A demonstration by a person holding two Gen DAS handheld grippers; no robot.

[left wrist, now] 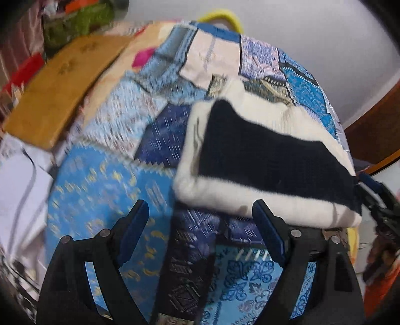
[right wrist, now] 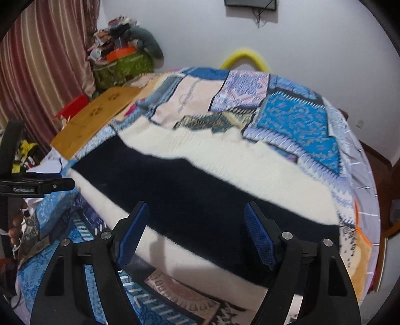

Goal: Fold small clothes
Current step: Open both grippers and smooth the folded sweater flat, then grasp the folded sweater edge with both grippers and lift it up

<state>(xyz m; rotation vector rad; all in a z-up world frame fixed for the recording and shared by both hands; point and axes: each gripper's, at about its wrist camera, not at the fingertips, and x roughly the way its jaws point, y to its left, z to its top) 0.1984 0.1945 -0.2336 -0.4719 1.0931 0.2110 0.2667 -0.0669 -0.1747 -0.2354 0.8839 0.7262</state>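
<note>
1. Left wrist view: a bed covered by a blue patchwork bedspread [left wrist: 105, 190] fills the frame, with a white wall behind, a yellow hoop [left wrist: 222, 16] peeking over the far edge and a tan board [left wrist: 62, 82] lying at the left side. The picture is smeared with blur.
2. Same view: the folded cream-and-black garment [left wrist: 265, 155] sits on the bedspread, up and to the right. The left gripper [left wrist: 203, 230] hangs over the spread with its jaws spread wide and nothing between them; its right finger just overlaps the garment's near edge.
3. Right wrist view: same bed, with a striped curtain [right wrist: 42, 70] on the left and a green bag [right wrist: 125, 65] piled with clutter in the corner.
4. Same view: the garment [right wrist: 200, 190] stretches across the middle. The right gripper [right wrist: 196, 233] is poised above its near edge, jaws wide apart, gripping nothing.
</note>
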